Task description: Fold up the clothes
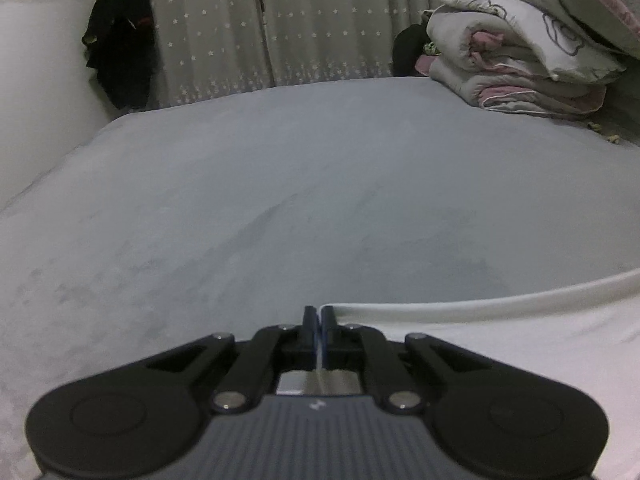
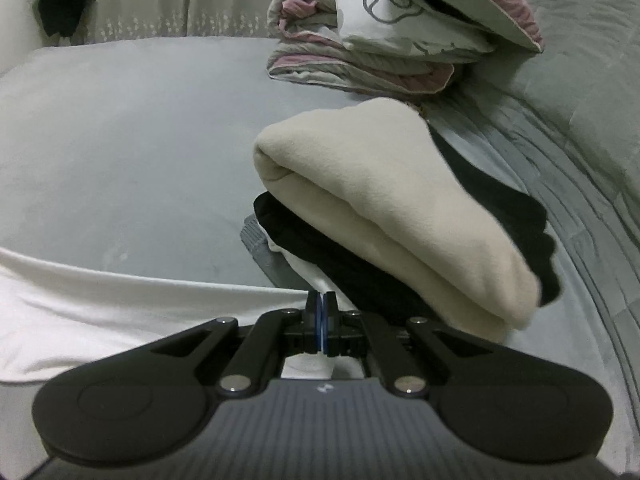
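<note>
White garment [image 1: 520,344] getting pinched at both ends on the grey bed [image 1: 280,180]

I'm clamping the left hand-held gripper [image 1: 319,314] on its left corner and the right hand-held gripper [image 2: 321,300] on the opposite end, so its long edge is running straight across between my hands. Most of it is lying below both cameras, cut off; the folded stack [image 2: 384,208] is sitting just beside my right hand-held gripper.

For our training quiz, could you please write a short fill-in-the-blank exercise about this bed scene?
1. Both the left gripper and the right gripper are shut on the ____ garment.
2. The cream folded garment lies on top of a ____ one.
3. The folded quilt has ____ trim.

Missing words: white; black; pink
</note>
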`<act>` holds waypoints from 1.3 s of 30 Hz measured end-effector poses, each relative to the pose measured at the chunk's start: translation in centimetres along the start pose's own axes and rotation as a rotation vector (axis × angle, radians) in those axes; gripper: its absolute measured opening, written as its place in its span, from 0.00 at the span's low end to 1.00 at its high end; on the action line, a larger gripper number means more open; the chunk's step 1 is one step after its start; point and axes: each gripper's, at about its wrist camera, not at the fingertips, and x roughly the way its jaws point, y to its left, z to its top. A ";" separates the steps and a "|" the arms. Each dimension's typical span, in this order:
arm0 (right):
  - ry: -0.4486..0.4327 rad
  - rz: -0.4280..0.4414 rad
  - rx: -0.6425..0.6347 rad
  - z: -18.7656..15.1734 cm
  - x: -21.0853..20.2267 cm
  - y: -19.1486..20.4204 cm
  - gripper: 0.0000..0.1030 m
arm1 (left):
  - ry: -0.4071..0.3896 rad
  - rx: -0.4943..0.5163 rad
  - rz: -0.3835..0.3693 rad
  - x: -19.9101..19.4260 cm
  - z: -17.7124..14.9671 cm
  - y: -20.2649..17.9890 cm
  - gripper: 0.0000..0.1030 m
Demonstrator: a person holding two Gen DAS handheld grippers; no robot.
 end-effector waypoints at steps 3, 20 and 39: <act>0.019 -0.022 0.008 0.2 1.2 0.3 0.00 | 0.020 0.019 0.003 0.9 0.2 -0.9 0.02; 0.038 0.003 0.066 -0.2 0.5 2.7 0.46 | 0.038 -0.091 0.056 -2.8 -1.1 5.8 0.52; -0.034 0.336 -0.276 2.1 -1.8 20.9 0.46 | 0.072 -0.316 -0.003 -3.9 -6.0 15.8 0.50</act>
